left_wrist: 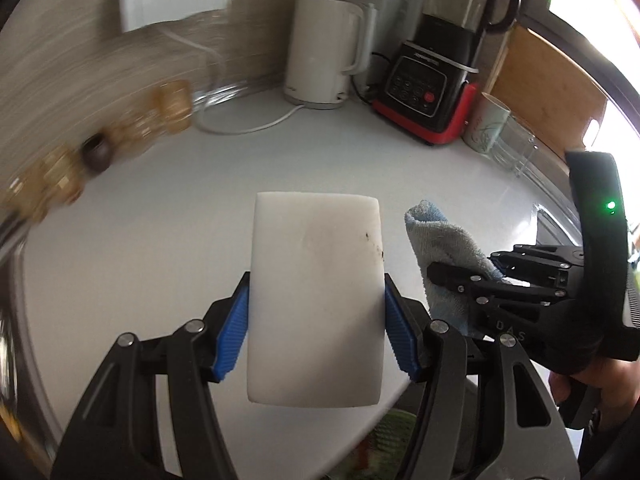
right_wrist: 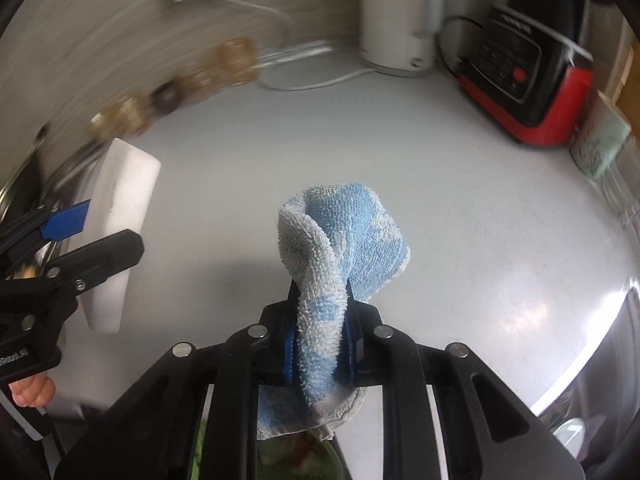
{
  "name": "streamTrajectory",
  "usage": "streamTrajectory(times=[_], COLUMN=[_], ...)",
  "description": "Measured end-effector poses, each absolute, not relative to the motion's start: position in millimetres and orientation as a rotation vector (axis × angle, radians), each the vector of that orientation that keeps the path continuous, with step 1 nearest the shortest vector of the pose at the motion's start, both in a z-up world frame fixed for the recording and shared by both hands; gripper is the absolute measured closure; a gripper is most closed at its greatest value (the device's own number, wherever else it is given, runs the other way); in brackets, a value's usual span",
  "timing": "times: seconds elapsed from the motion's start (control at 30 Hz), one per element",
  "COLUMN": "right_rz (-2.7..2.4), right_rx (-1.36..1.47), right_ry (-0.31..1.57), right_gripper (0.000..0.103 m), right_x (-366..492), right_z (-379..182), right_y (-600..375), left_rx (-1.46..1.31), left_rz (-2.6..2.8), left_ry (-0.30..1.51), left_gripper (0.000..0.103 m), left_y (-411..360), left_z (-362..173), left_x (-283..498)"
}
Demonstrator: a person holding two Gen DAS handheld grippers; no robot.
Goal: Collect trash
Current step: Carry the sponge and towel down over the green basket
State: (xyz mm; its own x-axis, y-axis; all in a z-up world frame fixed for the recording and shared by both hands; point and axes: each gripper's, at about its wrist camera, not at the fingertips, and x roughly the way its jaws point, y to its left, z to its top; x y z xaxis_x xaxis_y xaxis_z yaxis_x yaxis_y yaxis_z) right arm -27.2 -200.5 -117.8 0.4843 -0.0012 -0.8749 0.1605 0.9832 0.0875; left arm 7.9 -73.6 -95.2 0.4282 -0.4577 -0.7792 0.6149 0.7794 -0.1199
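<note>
My left gripper (left_wrist: 316, 312) is shut on a white rectangular sponge block (left_wrist: 316, 300), held above the white counter near its front edge. The block has small dark specks on its right side. It also shows in the right wrist view (right_wrist: 120, 216), at the left. My right gripper (right_wrist: 320, 320) is shut on a light blue terry cloth (right_wrist: 340, 264), which bunches above the fingers and hangs below them. The cloth (left_wrist: 444, 248) and right gripper (left_wrist: 440, 276) show in the left wrist view, just right of the block.
A white kettle (left_wrist: 324, 48) with a cord and a black-and-red blender (left_wrist: 436, 80) stand at the back of the counter (left_wrist: 160, 248). A cup (left_wrist: 486, 128) and a glass (left_wrist: 516, 148) stand at the right. Blurred amber jars (left_wrist: 172, 106) line the left. Something green (left_wrist: 384, 440) lies below the counter edge.
</note>
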Motion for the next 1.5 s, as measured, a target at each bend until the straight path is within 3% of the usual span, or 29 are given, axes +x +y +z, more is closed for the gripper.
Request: streamTrajectory(times=[0.57,0.93,1.1,1.27,1.5], right_rz=[-0.065,-0.194,-0.202,-0.174,-0.083], right_rx=[0.128,0.209,0.221,0.23,0.191], right_ry=[1.055,1.105,1.118,1.127,1.163], right_gripper=[0.084,0.084,0.083,0.083,0.083], right_x=[-167.6,-243.2,-250.4,-244.9,-230.5], right_z=[-102.4,-117.1,-122.5,-129.2,-160.4], right_y=[-132.0,-117.4,-118.2,-122.3,-119.3], left_rx=[0.193,0.351,0.411,0.404,0.331], left_rz=[-0.688,-0.802,-0.832,-0.802,-0.65], left_ry=[1.012,1.244,1.339,1.344,1.257], left_gripper=[0.044,0.044,0.034,0.022,0.018], left_y=[2.3,-8.2,-22.5,-23.3,-1.5], left_z=[-126.7,-258.4,-306.8,-308.0,-262.6], left_x=[-147.1,-194.1,-204.5,-203.5,-182.8])
